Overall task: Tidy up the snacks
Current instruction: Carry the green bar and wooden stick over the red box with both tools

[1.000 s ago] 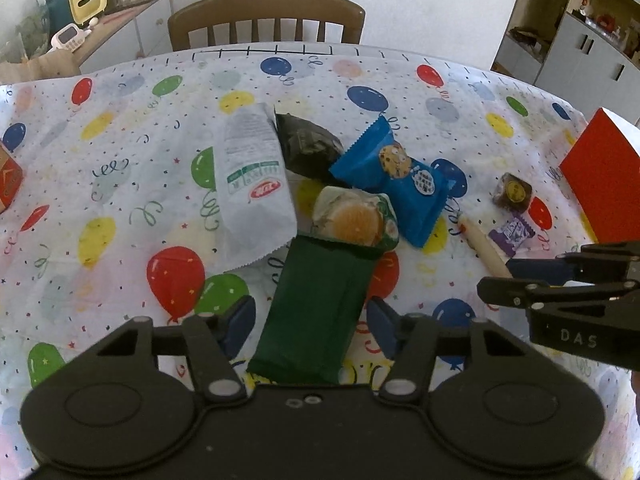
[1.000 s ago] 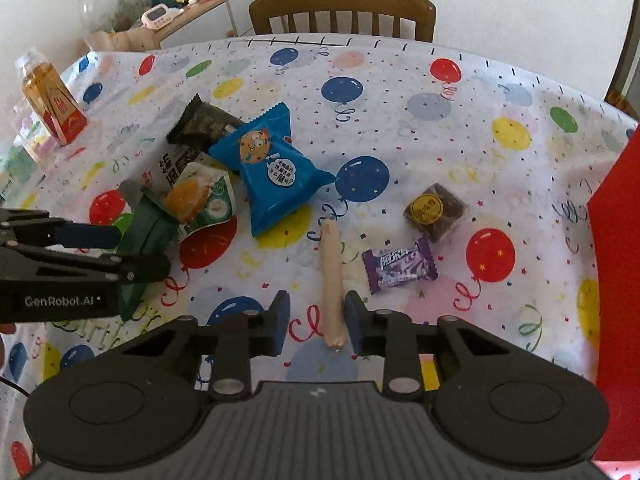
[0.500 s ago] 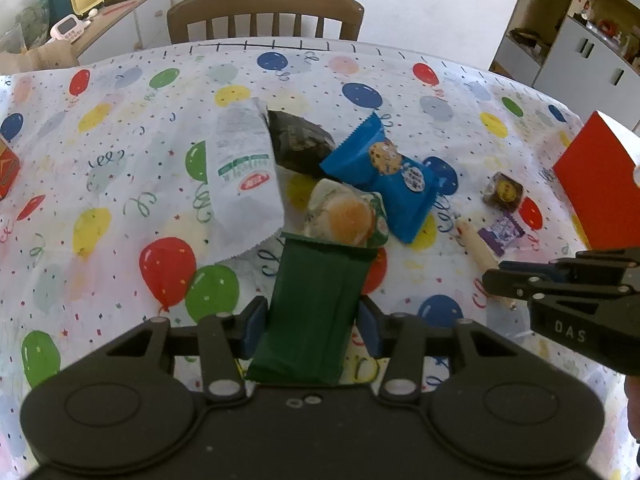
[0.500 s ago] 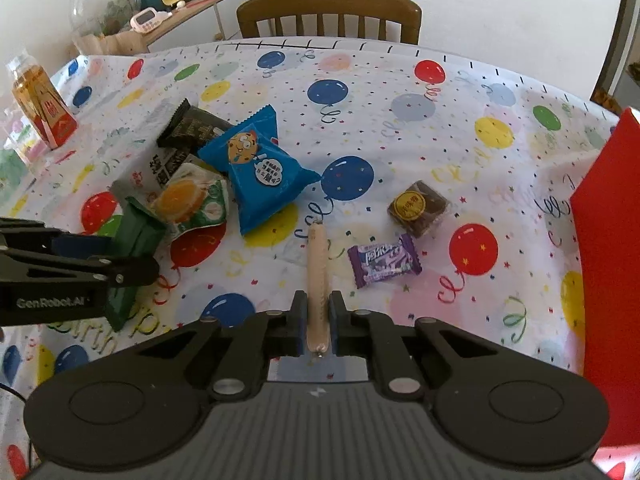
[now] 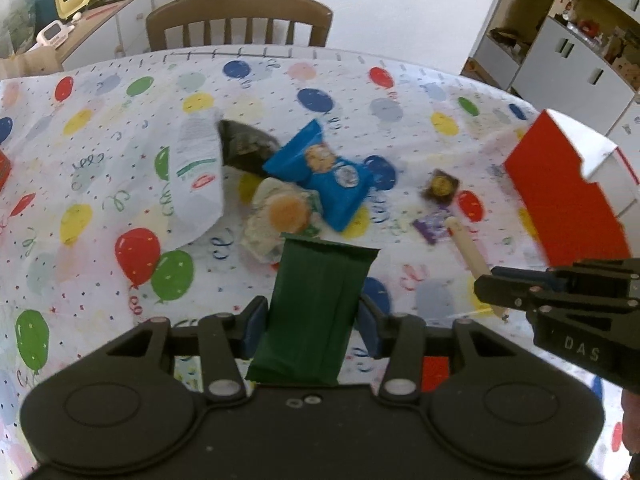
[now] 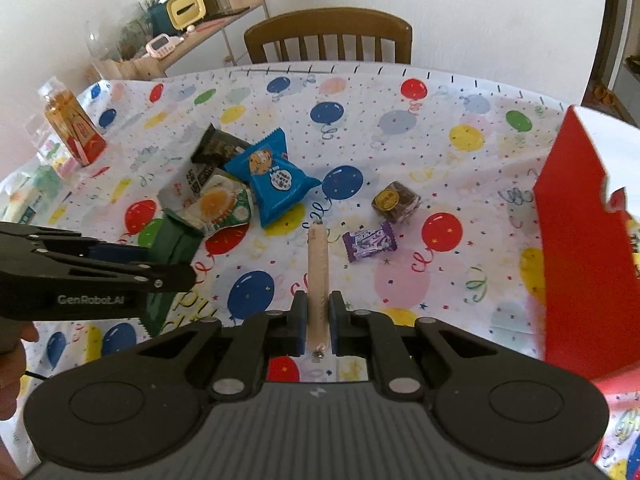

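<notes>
- Whereas a second ago both sets of jaws stood open around their snacks on the tabletop (image 5: pixel 100 184), each has since been closed: the left gripper (image 5: pixel 310 322) is now clamped on the dark green packet (image 5: pixel 316 304), and the right gripper (image 6: pixel 318 322) is pinched tight on the tan sausage stick (image 6: pixel 317 276).
- Both snacks appear to have been lifted clear of the balloon-print cloth; the green packet now hides part of the orange-print pastry pack (image 5: pixel 280 220) behind it.
- Two items are thus judged to be secured at once, so the carrying step toward the red box (image 5: pixel 560 200), at the right edge of both views, can probably be begun.
- Left on the cloth are the blue cookie bag (image 6: pixel 272 178), the dark wrapper (image 6: pixel 218 146), the white pouch (image 5: pixel 198 176), the brown square sweet (image 6: pixel 396 200) and the purple candy (image 6: pixel 370 240).
- Both grippers are pitched steeply downward, side by side: the right one is seen at lower right of the left view, the left one at lower left of the right view.
</notes>
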Motion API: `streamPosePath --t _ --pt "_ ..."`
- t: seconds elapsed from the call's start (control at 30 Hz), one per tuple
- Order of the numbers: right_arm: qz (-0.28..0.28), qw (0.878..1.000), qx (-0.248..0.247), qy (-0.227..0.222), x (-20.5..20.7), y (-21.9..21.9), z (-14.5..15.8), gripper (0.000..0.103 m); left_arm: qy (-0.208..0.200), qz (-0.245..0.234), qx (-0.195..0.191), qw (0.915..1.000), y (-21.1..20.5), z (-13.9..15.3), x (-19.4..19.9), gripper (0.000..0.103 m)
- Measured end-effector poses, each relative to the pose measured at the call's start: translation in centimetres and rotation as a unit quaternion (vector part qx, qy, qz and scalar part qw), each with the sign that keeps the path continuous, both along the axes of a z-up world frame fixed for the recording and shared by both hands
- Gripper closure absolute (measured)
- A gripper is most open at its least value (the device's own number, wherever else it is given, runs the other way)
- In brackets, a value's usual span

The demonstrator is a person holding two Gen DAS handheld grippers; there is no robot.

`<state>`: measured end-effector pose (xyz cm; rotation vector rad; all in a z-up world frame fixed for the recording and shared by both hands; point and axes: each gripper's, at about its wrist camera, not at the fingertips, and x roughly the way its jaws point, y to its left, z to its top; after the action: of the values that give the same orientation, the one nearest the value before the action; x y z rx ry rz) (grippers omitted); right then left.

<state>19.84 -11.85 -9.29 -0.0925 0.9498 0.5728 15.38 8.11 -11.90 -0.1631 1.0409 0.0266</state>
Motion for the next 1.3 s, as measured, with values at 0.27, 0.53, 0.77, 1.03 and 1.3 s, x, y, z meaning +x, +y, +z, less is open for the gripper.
streamPosePath --t 0.27,0.53,0.77,1.03,1.3 --pt "-0.007 1.000 0.016 -0.019 -1.7 -3.2 3.5 0.092 -0.019 -0.020 -0.015 0.9995 -3.3 3.1 -0.5 0.057" --pt "-0.025 0.998 0.037 -0.048 -2.4 -7.4 6.8 0.092 -0.044 -0.046 -0.028 0.9976 -7.8 6.6 0.1 0.057" --pt "-0.039 0.996 0.046 -0.071 -2.3 -11.6 8.8 0.092 -0.070 -0.069 -0.027 0.9948 -12.6 9.1 0.9 0.057" --pt "-0.063 0.992 0.050 -0.092 -1.4 -17.0 10.1 0.092 -0.091 -0.088 -0.027 0.9916 -17.9 11.0 2.4 0.057" --pt "-0.094 0.989 0.056 -0.095 0.6 -22.8 9.7 0.092 -0.095 -0.105 -0.012 0.9899 -23.3 11.2 4.2 0.057"
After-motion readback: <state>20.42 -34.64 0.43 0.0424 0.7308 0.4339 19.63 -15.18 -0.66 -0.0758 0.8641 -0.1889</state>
